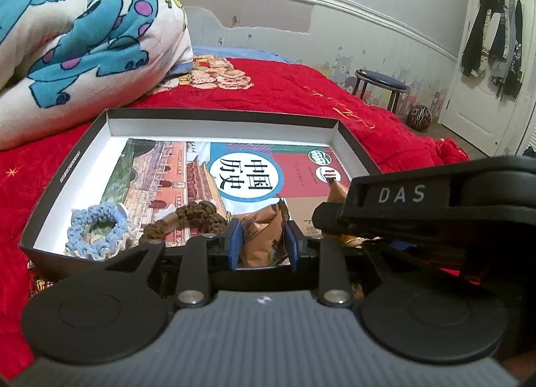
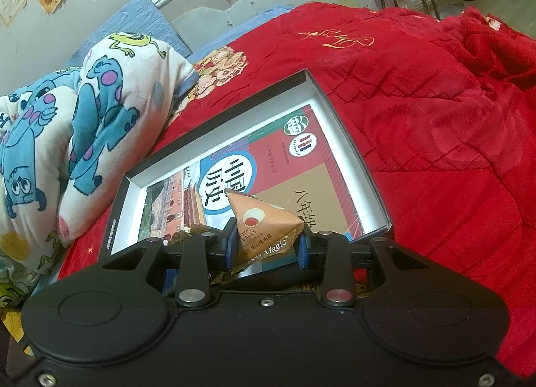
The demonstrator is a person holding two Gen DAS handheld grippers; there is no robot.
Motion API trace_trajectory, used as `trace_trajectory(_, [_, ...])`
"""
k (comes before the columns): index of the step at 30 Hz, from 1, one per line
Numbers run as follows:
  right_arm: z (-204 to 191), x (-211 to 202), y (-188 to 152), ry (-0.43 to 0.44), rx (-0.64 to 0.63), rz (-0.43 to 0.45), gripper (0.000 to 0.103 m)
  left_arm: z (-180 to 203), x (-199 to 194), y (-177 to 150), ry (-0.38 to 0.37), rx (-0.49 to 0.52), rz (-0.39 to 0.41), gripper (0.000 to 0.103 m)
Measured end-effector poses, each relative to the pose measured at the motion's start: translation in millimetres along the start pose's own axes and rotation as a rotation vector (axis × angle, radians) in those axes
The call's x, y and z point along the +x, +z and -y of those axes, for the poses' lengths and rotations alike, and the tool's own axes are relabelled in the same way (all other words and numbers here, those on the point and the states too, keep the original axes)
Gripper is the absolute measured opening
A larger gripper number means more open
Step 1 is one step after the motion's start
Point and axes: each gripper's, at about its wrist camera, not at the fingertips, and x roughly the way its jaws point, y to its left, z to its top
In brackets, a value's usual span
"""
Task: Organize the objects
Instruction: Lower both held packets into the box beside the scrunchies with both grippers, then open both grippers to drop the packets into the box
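A shallow black box with white inner walls lies on the red bedspread, with a history textbook flat inside. A blue crochet scrunchie and a brown bead string rest on the book near the front wall. My left gripper is shut on a brown snack packet over the box's front edge. My right gripper is shut on an orange triangular snack packet above the box. The right gripper's body sits close on the left gripper's right.
A cartoon-print quilt is bunched at the left behind the box. The red bedspread spreads to the right. A blue-topped stool and a patterned ball stand on the floor by the wall.
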Motion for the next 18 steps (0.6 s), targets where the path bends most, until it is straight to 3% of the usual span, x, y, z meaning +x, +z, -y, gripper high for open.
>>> trace_trajectory(13, [0.0,-3.0,0.6,0.006,0.023,-0.004,0.034,-2.8,-3.2,0.2,-0.010,-0.012,-0.004,0.070])
trace_trajectory(18, [0.6,-5.9,0.3,0.012,0.040,0.013,0.044,-6.2,-6.2,0.5,0.008,-0.009,0.002,0.082])
